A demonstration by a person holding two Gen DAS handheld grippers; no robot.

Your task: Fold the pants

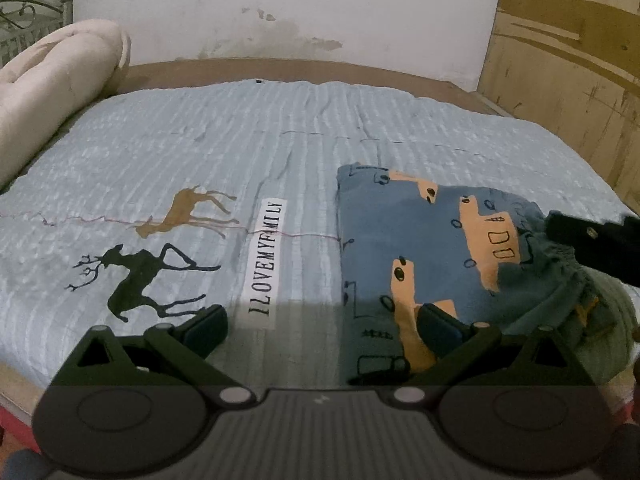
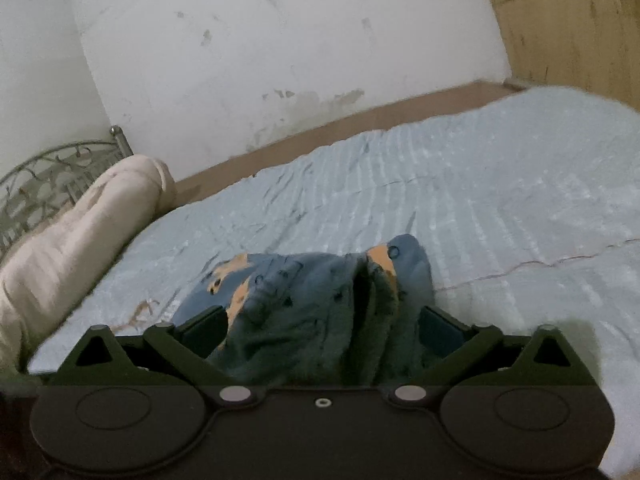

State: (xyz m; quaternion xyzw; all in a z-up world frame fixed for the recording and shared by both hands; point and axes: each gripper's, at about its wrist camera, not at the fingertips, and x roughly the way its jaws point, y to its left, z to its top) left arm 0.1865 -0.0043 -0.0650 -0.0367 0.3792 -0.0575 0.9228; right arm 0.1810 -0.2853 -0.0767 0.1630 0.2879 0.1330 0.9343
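The pants (image 1: 420, 248), blue with orange shapes and small black drawings, lie folded on the right half of the light blue bedcover (image 1: 200, 152). My left gripper (image 1: 322, 328) hovers open over the near edge of the bed. Its right finger (image 1: 438, 330) overlaps the pants' left edge and its left finger is over bare cover. A black part of my right gripper (image 1: 588, 236) reaches over the gathered waistband at the right. In the right wrist view the bunched pants (image 2: 312, 312) fill the gap of my right gripper (image 2: 320, 330), whose jaws stand wide, so I read it as open.
A rolled cream blanket (image 1: 52, 92) lies along the left side of the bed, with a metal headboard (image 2: 48, 176) behind it. A stained white wall runs along the far side and a wooden cabinet (image 1: 568, 80) stands at the right. Deer prints (image 1: 140, 280) and a text strip (image 1: 266, 256) mark the cover.
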